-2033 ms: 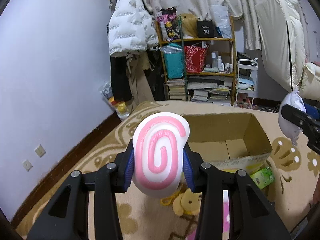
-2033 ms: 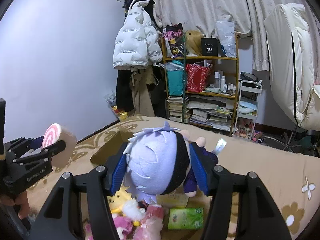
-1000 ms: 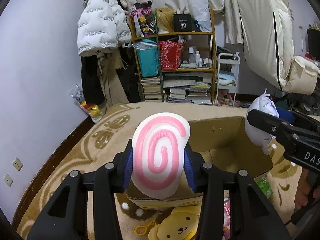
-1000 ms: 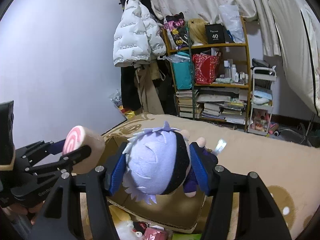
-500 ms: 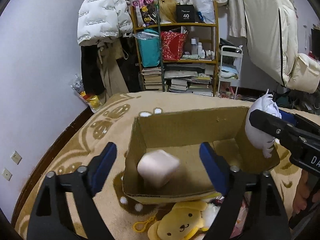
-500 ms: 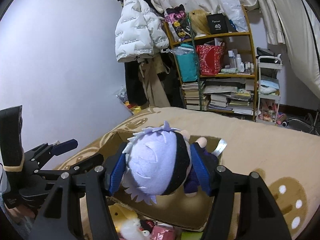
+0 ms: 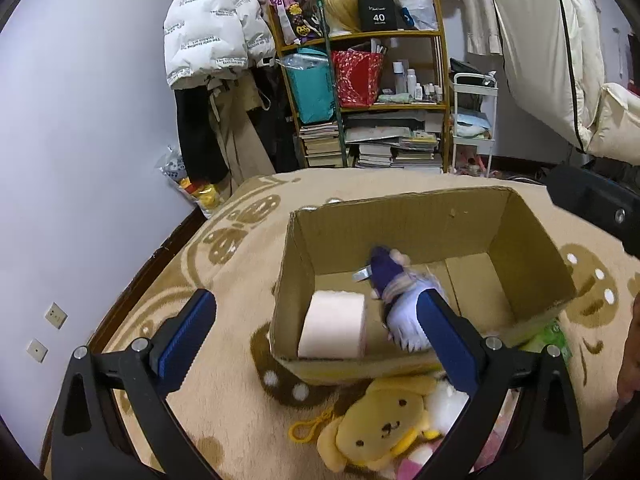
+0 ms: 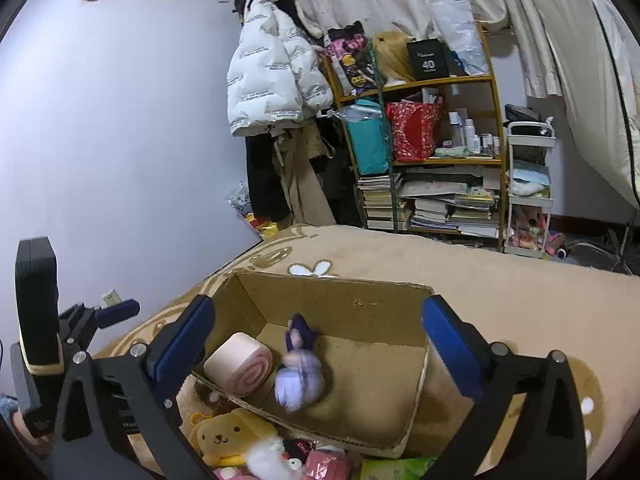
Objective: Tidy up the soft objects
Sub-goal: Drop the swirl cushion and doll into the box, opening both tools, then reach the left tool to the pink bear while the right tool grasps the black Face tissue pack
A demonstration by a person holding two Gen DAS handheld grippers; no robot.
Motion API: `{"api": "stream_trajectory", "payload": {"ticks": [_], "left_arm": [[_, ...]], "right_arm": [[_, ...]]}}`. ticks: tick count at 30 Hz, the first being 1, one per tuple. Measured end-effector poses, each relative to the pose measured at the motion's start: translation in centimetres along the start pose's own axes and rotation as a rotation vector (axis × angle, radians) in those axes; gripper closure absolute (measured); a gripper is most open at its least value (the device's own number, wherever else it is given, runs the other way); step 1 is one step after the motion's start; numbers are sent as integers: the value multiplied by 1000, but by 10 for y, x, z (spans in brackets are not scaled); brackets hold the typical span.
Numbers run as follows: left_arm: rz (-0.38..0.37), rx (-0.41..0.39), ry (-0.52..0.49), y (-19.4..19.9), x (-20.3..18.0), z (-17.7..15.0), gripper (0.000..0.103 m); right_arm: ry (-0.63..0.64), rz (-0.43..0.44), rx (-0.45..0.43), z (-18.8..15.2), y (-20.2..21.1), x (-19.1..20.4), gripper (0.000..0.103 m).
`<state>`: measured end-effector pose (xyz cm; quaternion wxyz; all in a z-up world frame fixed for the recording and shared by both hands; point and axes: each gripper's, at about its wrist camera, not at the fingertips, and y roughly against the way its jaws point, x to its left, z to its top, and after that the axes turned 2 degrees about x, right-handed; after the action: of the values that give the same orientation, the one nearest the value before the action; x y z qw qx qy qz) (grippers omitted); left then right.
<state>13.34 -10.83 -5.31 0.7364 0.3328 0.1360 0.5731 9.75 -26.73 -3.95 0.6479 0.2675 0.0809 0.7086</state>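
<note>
An open cardboard box (image 7: 528, 236) (image 8: 424, 364) stands on the beige patterned blanket. A pink swirl roll cushion (image 7: 334, 330) (image 8: 239, 364) lies in the box's left side. A purple-haired plush doll (image 7: 400, 300) (image 8: 299, 368) is inside the box beside it, blurred. My left gripper (image 7: 312, 332) is open and empty above the box's near edge. My right gripper (image 8: 316, 344) is open and empty above the box. A yellow dog plush (image 7: 380, 428) (image 8: 224, 436) and other soft toys lie in front of the box.
A green tissue pack (image 7: 550, 334) (image 8: 394, 470) lies at the box's near right. A cluttered shelf (image 7: 368, 92) and a white puffer jacket (image 7: 212, 24) stand against the far wall. A white trolley (image 8: 528, 188) is right of the shelf.
The roll cushion has dropped from my left gripper and settled in the box. My right gripper has opened and the purple-haired doll has fallen into the box.
</note>
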Motion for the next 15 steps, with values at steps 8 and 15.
{"api": "stream_trajectory", "payload": {"ticks": [8,15], "left_arm": [[-5,70,12,25,0,-14,3],[0,148,20,43,1,-22,3]], "right_arm": [[-4,-78,49,-8,28,1,0],[-98,-137,128,-18,57,-7,0]]}}
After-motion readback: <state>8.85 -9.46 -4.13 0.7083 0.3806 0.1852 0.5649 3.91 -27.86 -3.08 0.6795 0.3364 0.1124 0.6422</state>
